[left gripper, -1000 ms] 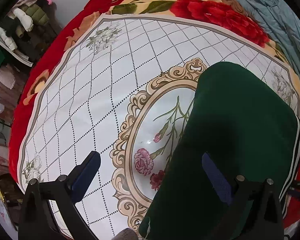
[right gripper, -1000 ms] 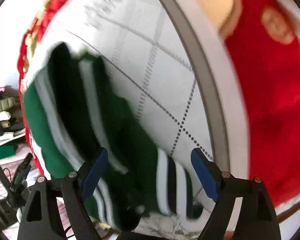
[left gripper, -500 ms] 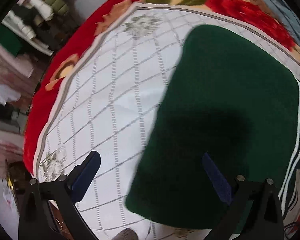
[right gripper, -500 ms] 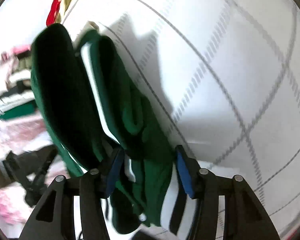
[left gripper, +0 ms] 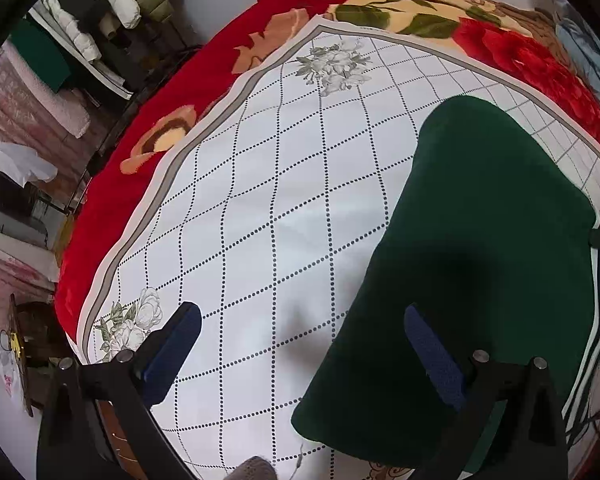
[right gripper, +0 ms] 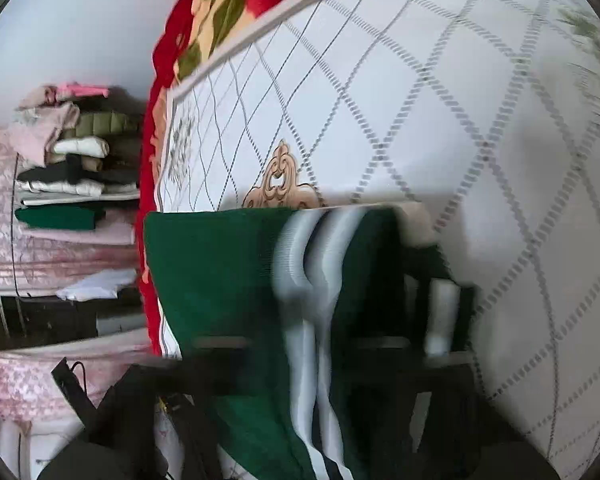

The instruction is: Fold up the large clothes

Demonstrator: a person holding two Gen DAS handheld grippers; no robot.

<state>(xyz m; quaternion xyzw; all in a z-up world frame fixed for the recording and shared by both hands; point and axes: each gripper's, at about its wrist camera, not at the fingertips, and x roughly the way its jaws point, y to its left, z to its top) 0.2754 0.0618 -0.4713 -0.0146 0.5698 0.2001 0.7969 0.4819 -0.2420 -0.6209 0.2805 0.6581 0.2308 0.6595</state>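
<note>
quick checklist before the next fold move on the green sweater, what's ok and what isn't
1. Left gripper open and free of cloth: ok, both fingers apart.
2. Green sweater lying flat on the white tablecloth: ok in the left wrist view.
3. Right gripper's hold on the sweater's striped edge: cannot tell, its fingers are draped by cloth and blurred.
4. Striped edge aligned with the fold: cannot tell, motion blur.
5. Sweater clear of the red floral blanket: ok.
</note>
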